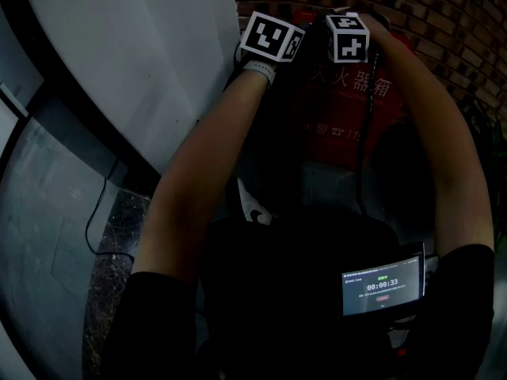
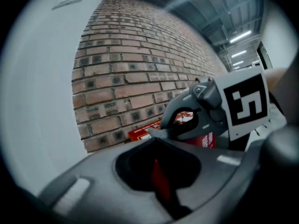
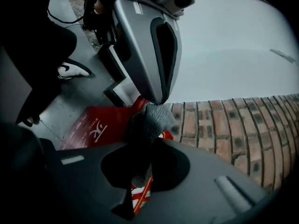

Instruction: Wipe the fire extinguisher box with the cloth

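Note:
The red fire extinguisher box [image 1: 341,113] stands against a brick wall, in front of both outstretched arms. In the right gripper view the box [image 3: 100,127] lies just below the grey cloth [image 3: 154,118]. The cloth rises from between my right gripper's jaws, which are shut on it. In the left gripper view the right gripper [image 2: 161,133] holds the cloth tip over the box's top edge [image 2: 142,132]. The left gripper [image 3: 153,101] tapers to a shut tip touching the cloth's upper edge; I cannot tell whether it pinches it. Both marker cubes [image 1: 272,36] sit side by side.
The brick wall [image 2: 121,78] runs behind the box. A white curved wall [image 1: 135,62] stands at the left, with a black cable [image 1: 99,212] on the floor beside it. The person's shoe [image 3: 72,70] is near the box. A lit screen [image 1: 382,285] hangs at chest level.

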{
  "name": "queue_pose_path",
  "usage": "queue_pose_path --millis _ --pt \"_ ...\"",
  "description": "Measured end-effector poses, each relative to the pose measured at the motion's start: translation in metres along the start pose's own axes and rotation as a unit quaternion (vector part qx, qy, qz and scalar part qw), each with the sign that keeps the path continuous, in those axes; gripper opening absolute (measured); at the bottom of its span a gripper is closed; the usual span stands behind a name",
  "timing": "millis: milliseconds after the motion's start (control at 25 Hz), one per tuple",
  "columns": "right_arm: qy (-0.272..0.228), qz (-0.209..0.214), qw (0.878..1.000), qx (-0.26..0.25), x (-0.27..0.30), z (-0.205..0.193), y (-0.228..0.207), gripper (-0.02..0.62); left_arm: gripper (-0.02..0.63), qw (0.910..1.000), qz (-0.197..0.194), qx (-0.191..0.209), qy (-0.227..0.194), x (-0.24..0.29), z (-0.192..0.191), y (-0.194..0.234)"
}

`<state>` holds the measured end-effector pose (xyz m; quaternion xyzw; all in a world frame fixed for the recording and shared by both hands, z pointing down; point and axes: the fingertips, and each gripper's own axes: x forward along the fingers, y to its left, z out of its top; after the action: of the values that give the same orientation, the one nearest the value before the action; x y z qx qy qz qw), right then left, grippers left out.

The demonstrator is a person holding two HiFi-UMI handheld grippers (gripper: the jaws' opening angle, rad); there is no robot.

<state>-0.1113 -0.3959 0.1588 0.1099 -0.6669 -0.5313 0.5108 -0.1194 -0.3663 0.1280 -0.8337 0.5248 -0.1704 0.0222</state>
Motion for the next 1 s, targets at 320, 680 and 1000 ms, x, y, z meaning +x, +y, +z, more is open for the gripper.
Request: queue_pose_path --millis 320,680,1000 --pt "0.014 0.000 1.000 0.012 -0.025 -0.041 0.020 0.025 0.002 0.9999 -0.011 0.013 -0.002 0.017 0.016 -0.038" --pt "0.048 -0.001 0.998 0.027 -0.059 -0.105 0.044 0.025 0.002 0.9990 -0.037 0.027 -0.006 0.043 0.039 -0.094" --pt "0.097 0.008 0.994 0.043 -0.095 -0.173 0.079 0.025 0.002 0.9963 -0.076 0.038 -0.011 0.062 0.059 -0.152"
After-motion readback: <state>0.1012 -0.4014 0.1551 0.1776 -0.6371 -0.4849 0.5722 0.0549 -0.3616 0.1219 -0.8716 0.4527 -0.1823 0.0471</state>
